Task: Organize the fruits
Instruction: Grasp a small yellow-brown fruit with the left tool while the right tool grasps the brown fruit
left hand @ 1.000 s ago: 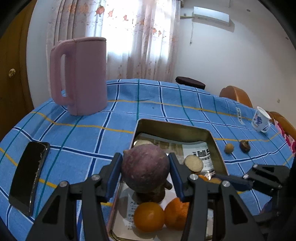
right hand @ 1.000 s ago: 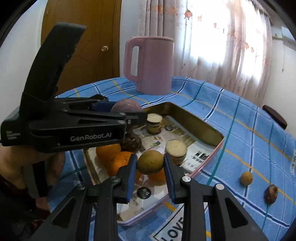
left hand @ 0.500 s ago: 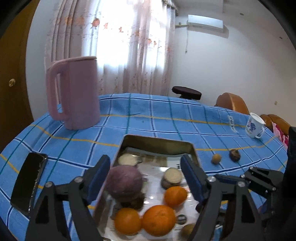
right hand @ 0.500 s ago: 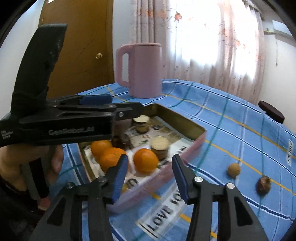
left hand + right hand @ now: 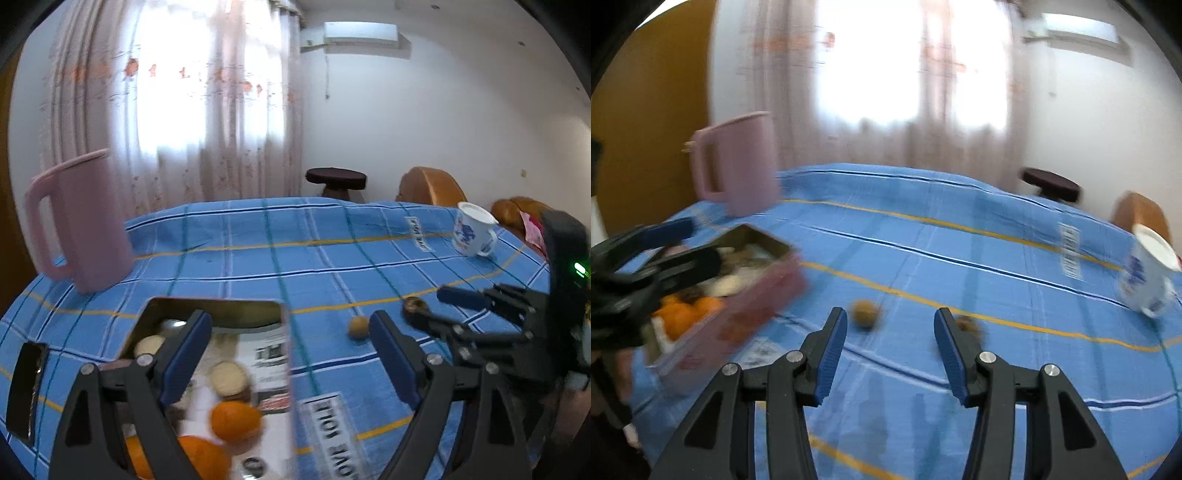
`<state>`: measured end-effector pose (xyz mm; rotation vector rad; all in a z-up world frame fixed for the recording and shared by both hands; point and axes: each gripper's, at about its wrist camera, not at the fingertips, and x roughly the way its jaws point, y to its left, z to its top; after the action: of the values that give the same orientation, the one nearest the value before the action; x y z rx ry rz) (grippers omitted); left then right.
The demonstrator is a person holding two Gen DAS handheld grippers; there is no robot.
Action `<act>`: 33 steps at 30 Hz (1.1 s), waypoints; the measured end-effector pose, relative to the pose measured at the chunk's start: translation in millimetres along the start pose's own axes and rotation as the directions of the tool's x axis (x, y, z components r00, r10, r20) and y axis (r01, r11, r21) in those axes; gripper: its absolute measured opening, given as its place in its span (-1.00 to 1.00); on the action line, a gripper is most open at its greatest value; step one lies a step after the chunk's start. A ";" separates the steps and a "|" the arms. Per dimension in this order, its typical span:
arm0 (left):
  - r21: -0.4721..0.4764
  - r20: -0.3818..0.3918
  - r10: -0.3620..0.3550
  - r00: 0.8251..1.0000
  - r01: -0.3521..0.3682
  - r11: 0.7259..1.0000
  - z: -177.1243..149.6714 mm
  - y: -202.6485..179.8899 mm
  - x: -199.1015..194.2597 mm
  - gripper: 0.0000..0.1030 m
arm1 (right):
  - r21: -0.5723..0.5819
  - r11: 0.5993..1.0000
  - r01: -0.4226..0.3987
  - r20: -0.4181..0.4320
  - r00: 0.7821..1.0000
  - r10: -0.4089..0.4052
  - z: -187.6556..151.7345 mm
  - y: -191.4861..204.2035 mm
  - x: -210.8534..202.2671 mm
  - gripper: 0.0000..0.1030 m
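A metal tray (image 5: 218, 308) lined with newspaper holds oranges (image 5: 236, 421) and cut fruit pieces (image 5: 228, 374); in the right wrist view the tray (image 5: 757, 295) lies at the left. My left gripper (image 5: 290, 354) is open and empty above the tray's right side. My right gripper (image 5: 890, 347) is open and empty, just short of a small round tan fruit (image 5: 865, 313) and a dark brown fruit (image 5: 969, 325) on the blue cloth. Both fruits show in the left wrist view: the tan fruit (image 5: 358, 326) and the dark fruit (image 5: 413, 305).
A pink jug (image 5: 79, 221) stands at the back left. A white mug with a blue print (image 5: 472, 229) stands at the right. A black phone (image 5: 26, 387) lies at the left table edge. The table has a blue checked cloth (image 5: 258, 251).
Both grippers have let go of their fruits into the tray and opened. Both have swung right, away from the tray, the right one toward the two loose fruits.
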<state>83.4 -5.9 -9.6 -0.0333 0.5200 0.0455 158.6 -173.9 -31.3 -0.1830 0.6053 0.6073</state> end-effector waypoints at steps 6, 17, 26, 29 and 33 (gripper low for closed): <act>0.047 -0.041 -0.027 0.999 0.029 0.998 4.9 -33.3 26.1 0.83 | 0.074 0.993 0.090 -0.083 0.993 -0.084 6.4 -39.5 27.3 -0.01; 0.072 -0.115 -0.032 0.993 0.041 0.997 -5.1 -43.0 47.4 0.83 | 0.056 0.998 0.038 -0.259 0.966 -0.023 5.4 -37.6 80.6 -0.20; 0.099 -0.180 -0.055 0.982 0.073 0.992 -5.3 -64.4 67.2 0.66 | 0.116 0.991 0.071 -0.188 0.981 -0.048 -0.2 -57.8 55.5 -0.23; 0.093 -0.245 -0.075 0.967 0.100 0.991 -4.8 -73.8 87.4 0.51 | 0.143 0.987 0.076 -0.161 0.985 -0.052 -1.4 -64.9 46.7 -0.23; 0.091 -0.310 -0.058 0.949 0.090 0.992 -6.2 -75.6 110.1 0.19 | 0.130 0.989 0.071 -0.138 0.989 -0.053 -0.3 -62.3 41.5 -0.22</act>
<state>179.7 -77.8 -68.2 0.0433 0.8320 -0.0618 222.1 -204.6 -56.5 -0.1159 0.7654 0.4944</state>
